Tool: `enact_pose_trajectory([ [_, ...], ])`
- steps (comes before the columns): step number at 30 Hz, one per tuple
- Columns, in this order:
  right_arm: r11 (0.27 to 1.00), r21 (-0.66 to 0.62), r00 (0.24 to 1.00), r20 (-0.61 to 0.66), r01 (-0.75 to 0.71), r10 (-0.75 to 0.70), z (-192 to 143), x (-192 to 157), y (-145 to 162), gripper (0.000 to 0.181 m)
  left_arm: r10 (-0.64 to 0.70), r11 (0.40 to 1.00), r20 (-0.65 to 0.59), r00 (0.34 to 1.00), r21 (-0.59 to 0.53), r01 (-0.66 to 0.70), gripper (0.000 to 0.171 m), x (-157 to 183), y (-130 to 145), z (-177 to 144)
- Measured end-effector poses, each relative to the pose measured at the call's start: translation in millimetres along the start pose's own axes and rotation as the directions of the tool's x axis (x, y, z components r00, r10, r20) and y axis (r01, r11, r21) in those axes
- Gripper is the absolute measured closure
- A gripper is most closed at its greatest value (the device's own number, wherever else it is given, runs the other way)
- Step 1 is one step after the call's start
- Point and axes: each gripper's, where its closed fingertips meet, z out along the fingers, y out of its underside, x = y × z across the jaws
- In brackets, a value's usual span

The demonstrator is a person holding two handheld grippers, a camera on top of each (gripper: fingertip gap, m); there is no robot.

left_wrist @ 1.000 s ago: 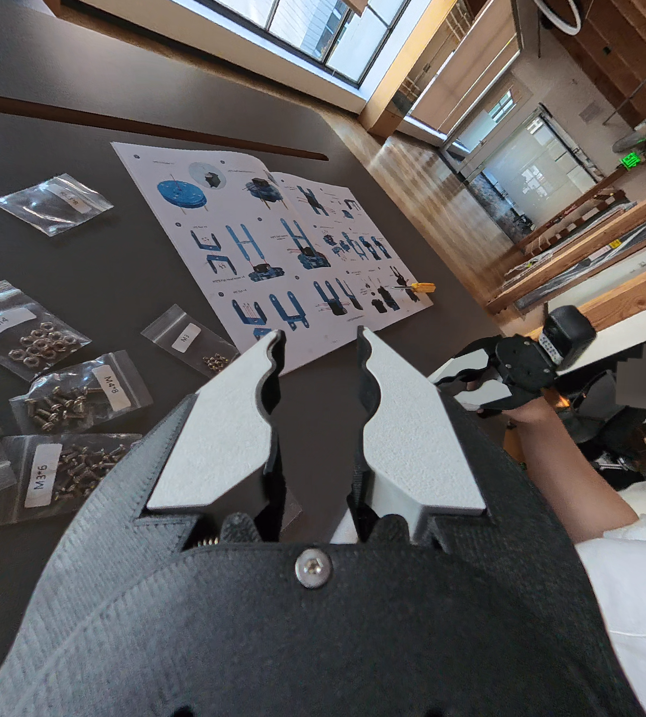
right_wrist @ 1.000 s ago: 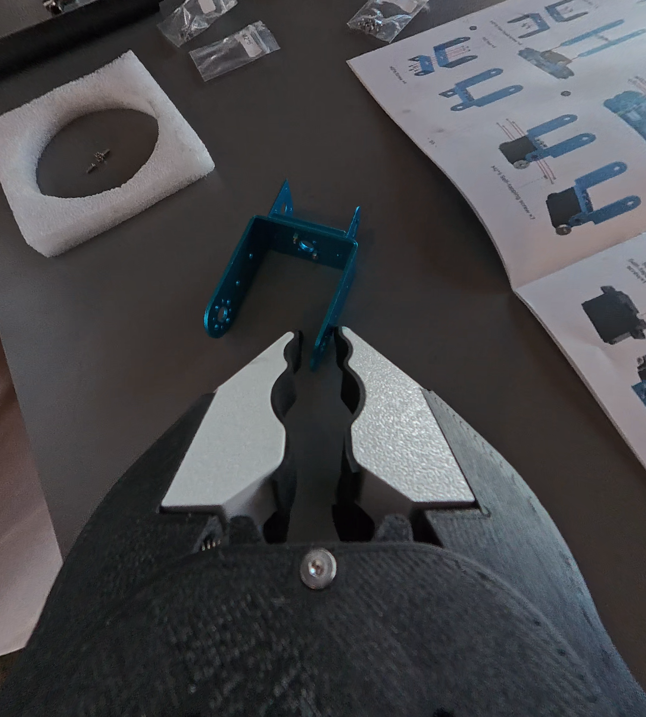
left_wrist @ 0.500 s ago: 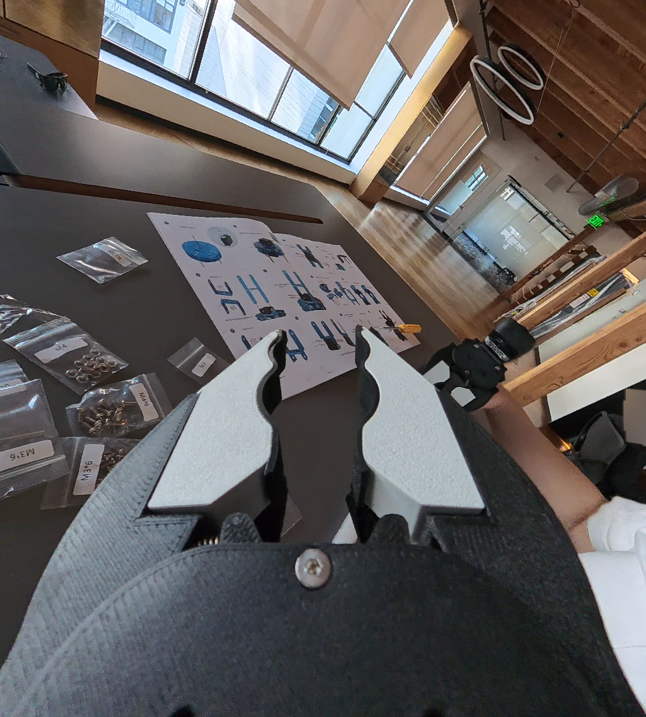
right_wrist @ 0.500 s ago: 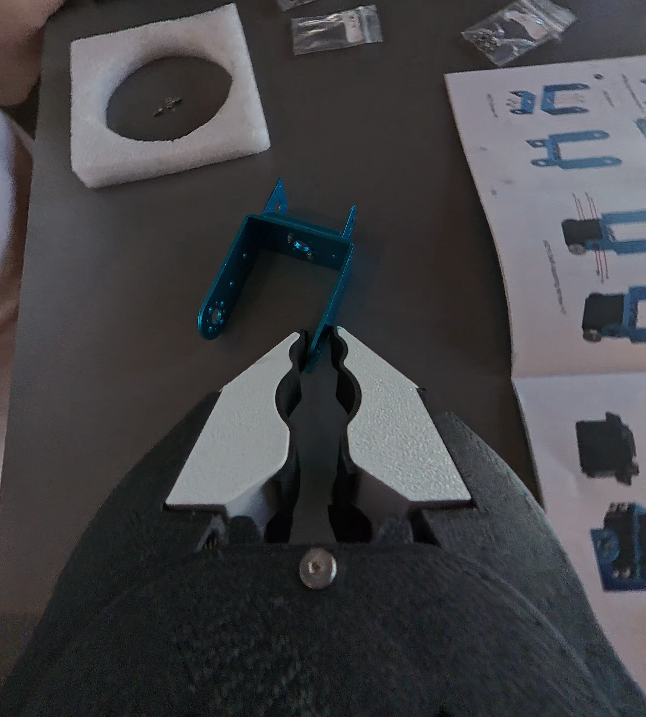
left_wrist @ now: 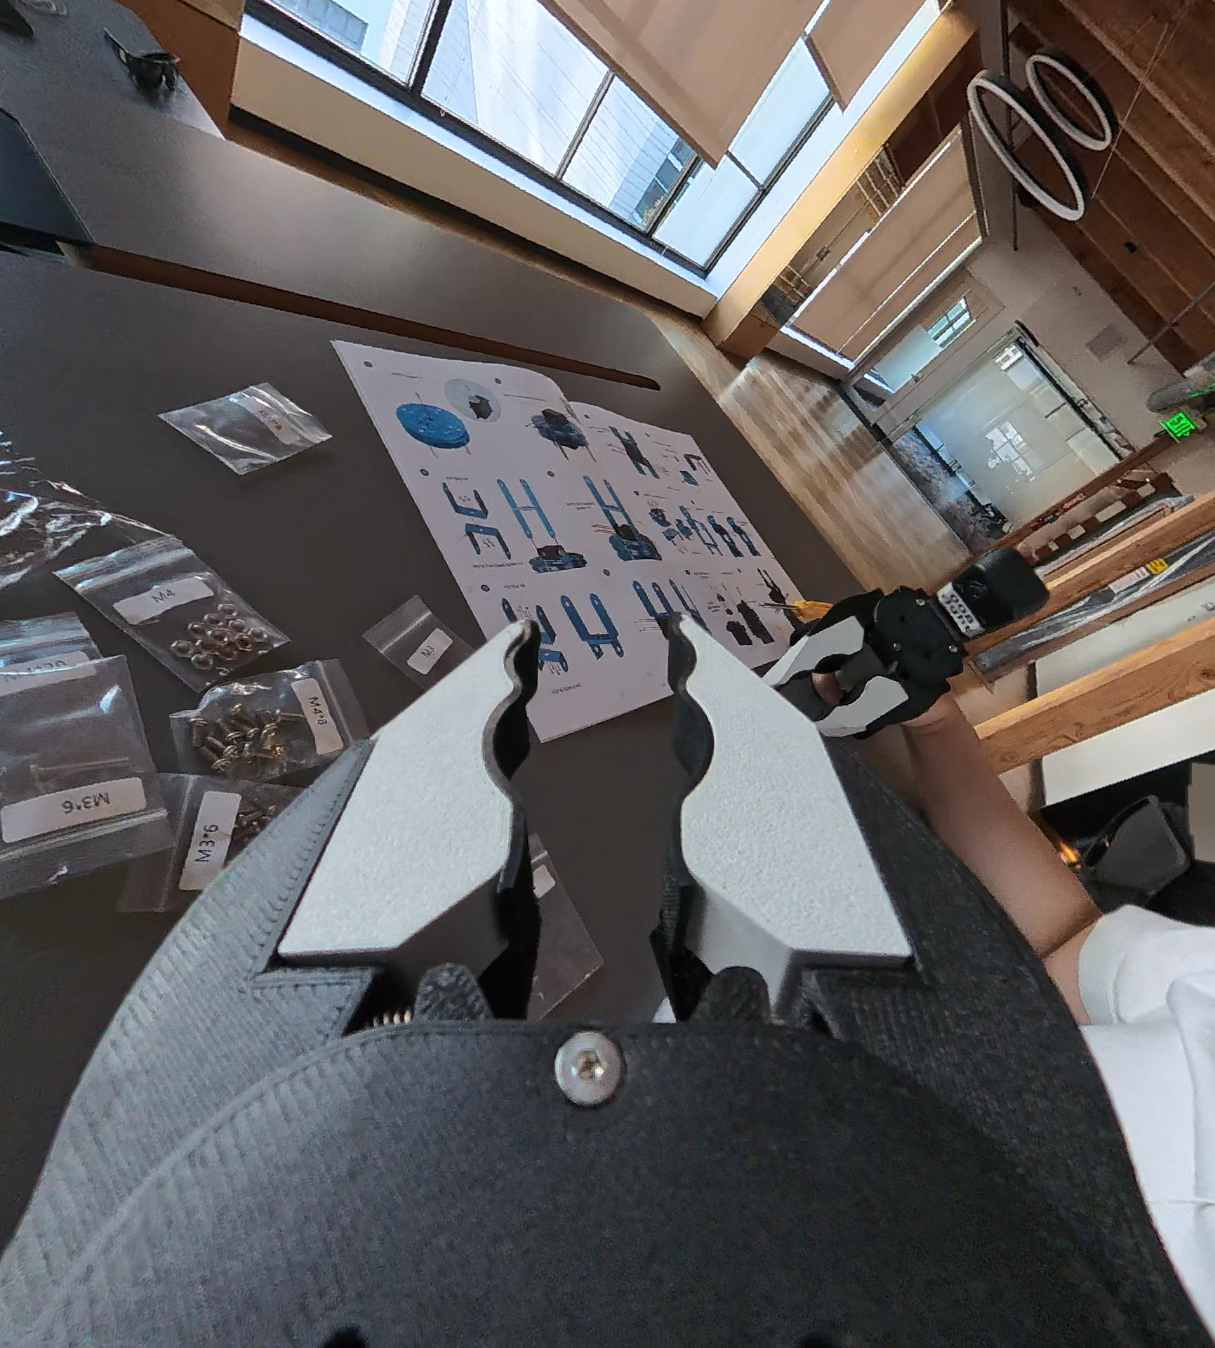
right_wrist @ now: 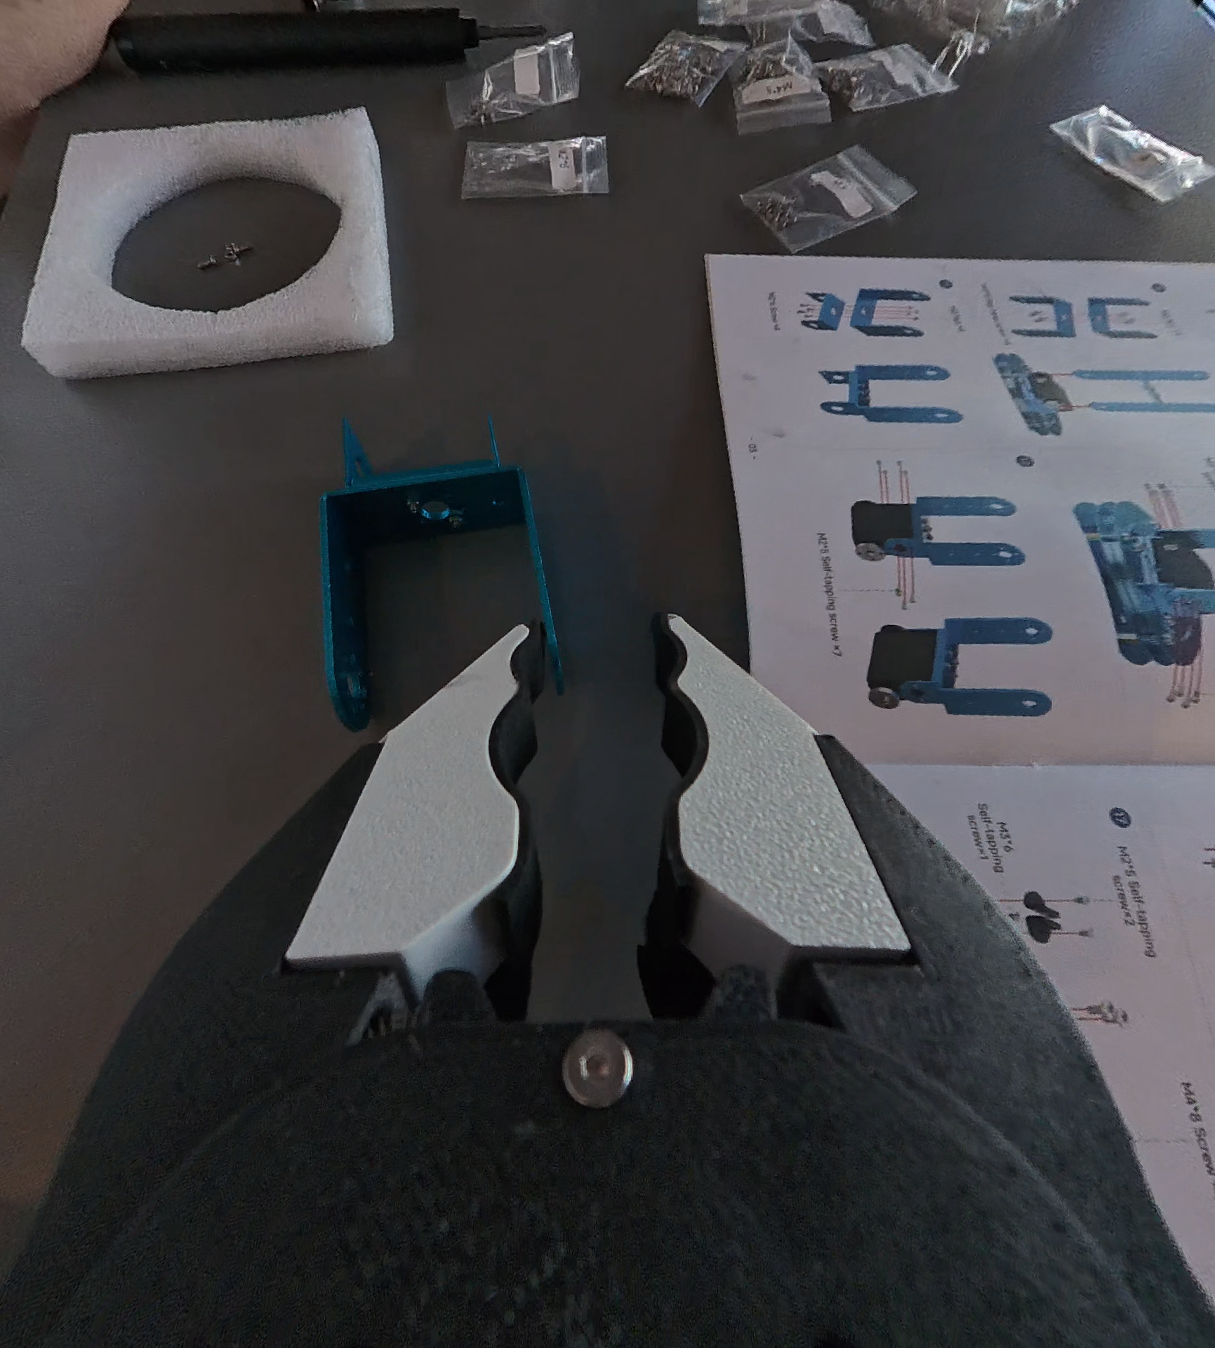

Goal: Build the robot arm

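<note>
Right wrist view shows my right tool (right_wrist: pixel 595 642) spread and empty, the blue bracket (right_wrist: pixel 436 554) on the counter (right_wrist: pixel 152 583) beside its left fingertip, while my left tool (left_wrist: pixel 600 642) hangs agape over screw bags (left_wrist: pixel 254 722).

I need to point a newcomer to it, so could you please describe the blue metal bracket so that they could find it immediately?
On the dark table, look between the white foam square and the open instruction booklet. The blue bracket lies there, just ahead of the open right gripper. It is the only U-shaped blue metal part; everything else nearby is foam, paper or clear bags.
</note>
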Motion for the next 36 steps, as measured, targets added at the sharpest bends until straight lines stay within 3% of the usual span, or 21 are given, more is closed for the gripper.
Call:
enact_pose_trajectory([
  [5, 1.0, 0.014, 0.999, 0.041, 0.025, -0.026, -1, -8, -7, 0.152, -0.033, 0.999, -0.026, 0.999, -0.03, 0.032, 0.137, 1, 8, 8],
  [11, 0.996, -0.07, 0.995, 0.084, -0.052, 0.058, 2, -10, 12, 0.151, -0.023, 0.999, -0.018, 1.0, -0.045, 0.022, 0.137, 3, 11, 9],
  [36, 0.998, -0.066, 0.997, -0.071, -0.003, -0.002, 3, 16, 11, 0.161, -0.034, 0.998, -0.041, 0.999, -0.063, 0.031, 0.137, 10, 15, 12],
])
